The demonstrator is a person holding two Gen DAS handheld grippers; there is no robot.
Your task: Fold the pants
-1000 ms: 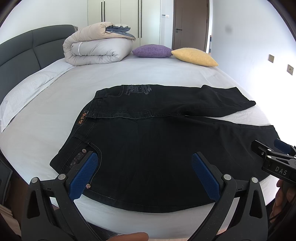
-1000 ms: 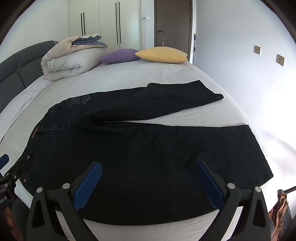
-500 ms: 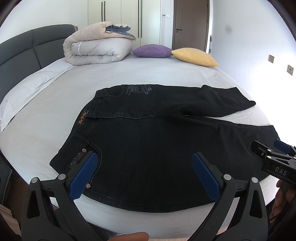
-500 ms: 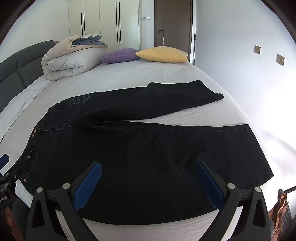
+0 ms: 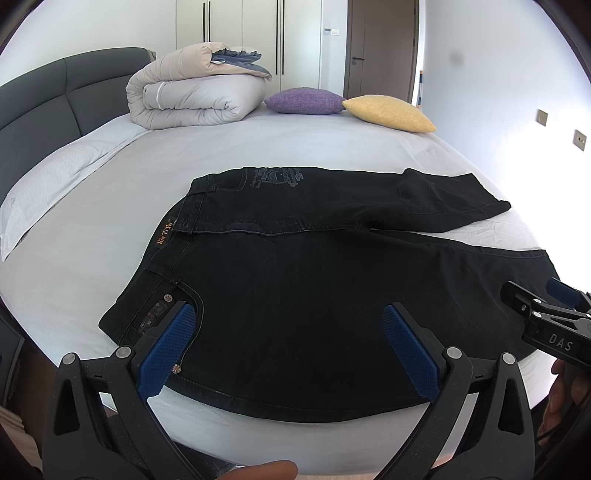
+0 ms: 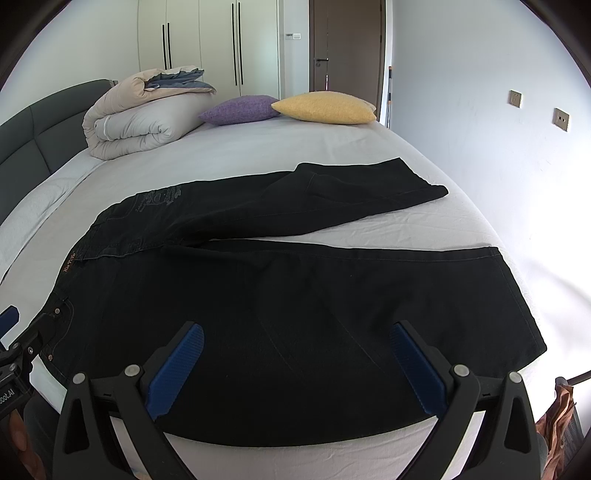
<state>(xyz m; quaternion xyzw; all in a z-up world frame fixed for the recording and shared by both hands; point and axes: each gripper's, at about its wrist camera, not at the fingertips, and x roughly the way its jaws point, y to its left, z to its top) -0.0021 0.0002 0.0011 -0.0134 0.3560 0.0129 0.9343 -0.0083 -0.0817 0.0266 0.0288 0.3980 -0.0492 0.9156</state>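
At the far end of the bed [image 5: 258, 155] we see a rolled beige and grey duvet [image 5: 192, 99] against the dark padded headboard [image 5: 40, 96], with a purple cushion [image 5: 303, 100] and a yellow cushion [image 5: 388, 112] touching each other beside it; behind them stand white wardrobe doors [image 5: 243, 33] and a brown door [image 5: 380, 44]. Nothing lies between our tools and the black jeans [image 5: 314, 288], which are spread flat across the near part of the white sheet, waistband to the left, the far leg angled away from the near one so a wedge of sheet shows between them. Our left tool [image 5: 288, 347] hangs over the near edge at the hip, its blue pads [image 5: 168, 349] wide apart and holding nothing, the left pad just above the front pocket with its copper rivets. Our right tool [image 6: 295, 369] is likewise spread wide and empty, poised over the near leg around the thigh and knee; in the left wrist view its body at the right edge reads "DAS". The waistband carries an orange leather patch [image 5: 165, 239] whose lettering we cannot make out, and the far hip shows pale embroidery [image 5: 277, 176] with a large "D" among words too small to read.
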